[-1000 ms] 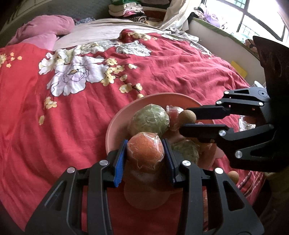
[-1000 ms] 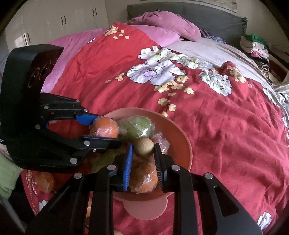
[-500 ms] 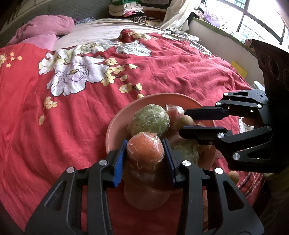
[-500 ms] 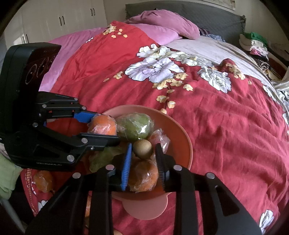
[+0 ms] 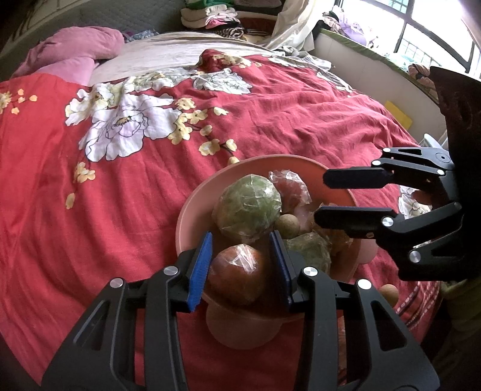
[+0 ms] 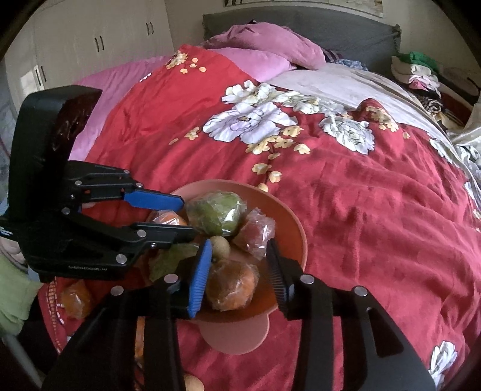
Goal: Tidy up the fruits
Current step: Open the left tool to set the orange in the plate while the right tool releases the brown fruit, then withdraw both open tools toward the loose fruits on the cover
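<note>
We're over a bed (image 5: 300, 126) spread with a red quilt (image 6: 375, 210) printed in big white and yellow flowers, pink pillows (image 6: 264, 39) heaped at the grey headboard (image 6: 345, 30). White wardrobe doors (image 6: 99, 39) line one wall, a window (image 5: 421, 39) lights the other side, and folded clothes (image 5: 207, 16) sit stacked at the bed's far corner.

Near the quilt's close edge sits the pink bowl (image 5: 192, 216), loaded with plastic-wrapped fruit: a green one (image 5: 248, 207), a reddish one (image 6: 255, 230) and an orange one (image 6: 230, 290). The left gripper (image 5: 240, 258) has its blue-padded fingers (image 5: 200, 270) clamped on a wrapped orange fruit (image 5: 237, 278) at the bowl's near rim. The right gripper (image 6: 239, 272) hangs over the bowl, fingers parting right now and pressing on nothing; a small brown round fruit (image 6: 221, 246) lies in the bowl just beside its blue pad. More fruit is outside the bowl on the quilt's edge: another small brown one (image 5: 387, 294) and a wrapped orange one (image 6: 75, 299).

Writing? Faint embossed lettering on the side of the left gripper in the right wrist view, too small to read.
</note>
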Demonstrator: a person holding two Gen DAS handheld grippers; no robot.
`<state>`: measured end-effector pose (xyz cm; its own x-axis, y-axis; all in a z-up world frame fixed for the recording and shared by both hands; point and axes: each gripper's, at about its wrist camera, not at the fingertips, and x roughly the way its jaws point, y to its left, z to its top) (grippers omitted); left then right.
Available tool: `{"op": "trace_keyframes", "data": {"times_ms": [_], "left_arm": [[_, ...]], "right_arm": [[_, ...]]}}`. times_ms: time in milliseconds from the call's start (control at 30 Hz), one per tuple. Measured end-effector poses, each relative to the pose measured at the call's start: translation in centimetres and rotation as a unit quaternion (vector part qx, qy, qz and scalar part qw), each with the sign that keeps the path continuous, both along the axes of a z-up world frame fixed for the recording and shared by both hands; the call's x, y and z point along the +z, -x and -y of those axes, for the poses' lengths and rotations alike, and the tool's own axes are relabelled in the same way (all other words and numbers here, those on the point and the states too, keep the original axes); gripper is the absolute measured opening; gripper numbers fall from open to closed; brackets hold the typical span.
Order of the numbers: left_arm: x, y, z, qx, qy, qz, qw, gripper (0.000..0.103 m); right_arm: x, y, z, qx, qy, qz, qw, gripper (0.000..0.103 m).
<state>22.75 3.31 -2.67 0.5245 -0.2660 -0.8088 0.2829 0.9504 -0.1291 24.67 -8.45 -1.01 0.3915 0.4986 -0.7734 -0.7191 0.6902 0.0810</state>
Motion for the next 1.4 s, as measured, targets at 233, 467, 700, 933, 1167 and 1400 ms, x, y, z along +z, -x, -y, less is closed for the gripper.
{"op": "trace_keyframes", "data": {"times_ms": [233, 467, 700, 933, 1167, 1400], "left_arm": [[0.1, 0.1, 0.0, 0.000, -0.001, 0.000, 1.0000, 0.030], [0.4, 0.0, 0.1, 0.000, -0.001, 0.003, 1.0000, 0.030], [0.9, 0.1, -0.1, 0.000, 0.000, 0.011, 0.9999, 0.033], [1.7, 0.6, -0.1, 0.010, -0.004, 0.023, 0.9997, 0.045], [3.3, 1.5, -0.2, 0.022, -0.011, 0.046, 0.9986, 0.057], [4.8, 2.8, -0.3, 0.037, -0.013, 0.069, 0.9968, 0.077]], "right_arm": [[0.3, 0.2, 0.6, -0.007, -0.005, 0.002, 1.000, 0.047], [0.6, 0.6, 1.2, -0.012, -0.012, 0.004, 1.000, 0.057], [0.9, 1.0, 1.5, -0.013, -0.016, 0.008, 1.000, 0.066], [1.6, 1.4, 2.1, -0.018, -0.023, 0.016, 0.999, 0.071], [2.2, 1.8, 2.8, -0.020, -0.030, 0.027, 0.999, 0.076], [2.7, 2.3, 3.4, -0.025, -0.033, 0.035, 0.998, 0.082]]}}
